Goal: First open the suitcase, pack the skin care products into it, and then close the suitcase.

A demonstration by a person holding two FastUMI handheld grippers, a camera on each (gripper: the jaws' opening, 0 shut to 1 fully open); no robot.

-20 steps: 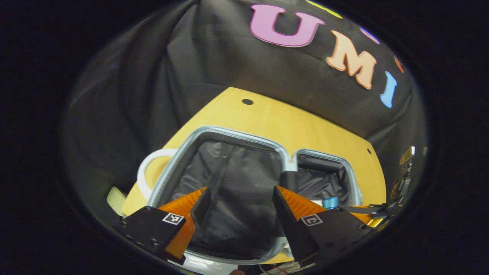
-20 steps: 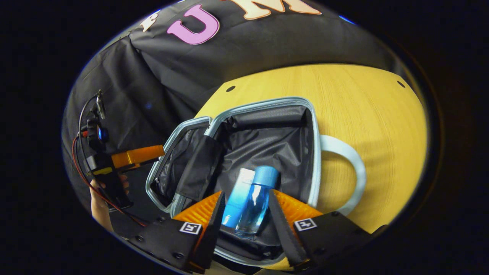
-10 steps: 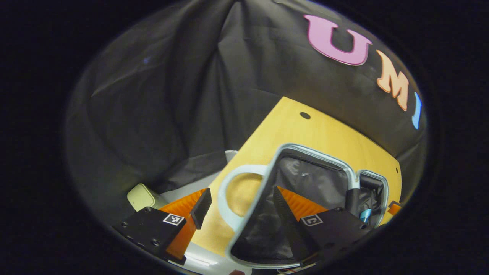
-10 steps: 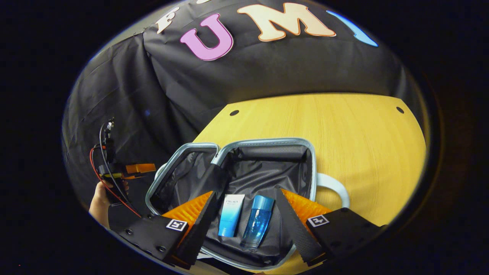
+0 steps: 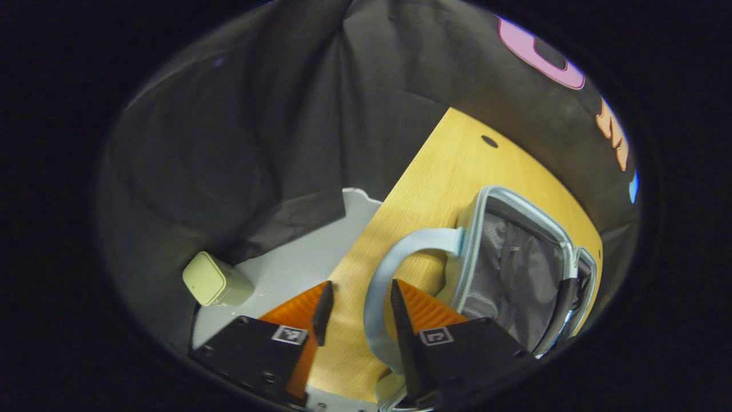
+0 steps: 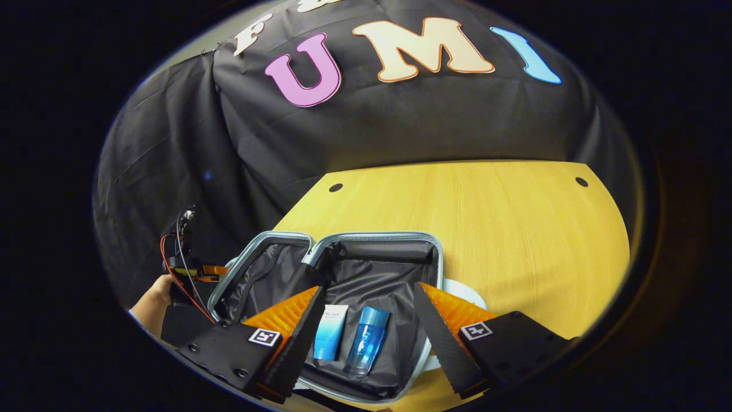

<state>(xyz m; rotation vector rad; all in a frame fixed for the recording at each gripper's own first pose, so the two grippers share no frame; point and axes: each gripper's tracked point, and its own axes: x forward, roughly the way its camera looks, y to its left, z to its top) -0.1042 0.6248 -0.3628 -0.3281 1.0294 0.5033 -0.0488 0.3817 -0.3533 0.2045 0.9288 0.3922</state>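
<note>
Suitcase [image 6: 377,254] lay open on table [image 6: 514,217]; tube [image 6: 328,340] and bottle [image 6: 365,340] inside near half: packing apparently done. Right gripper [image 6: 366,337] wide, empty above them. Left gripper [image 5: 357,312] partly open, straddling handle [image 5: 380,286], not clamped. Closing remained.

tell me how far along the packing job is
Done: the suitcase lies open, with a tube and a blue bottle inside. In hand: the left gripper straddles the handle, not clamped. The right gripper is open and empty. Left: closing the suitcase.
</note>
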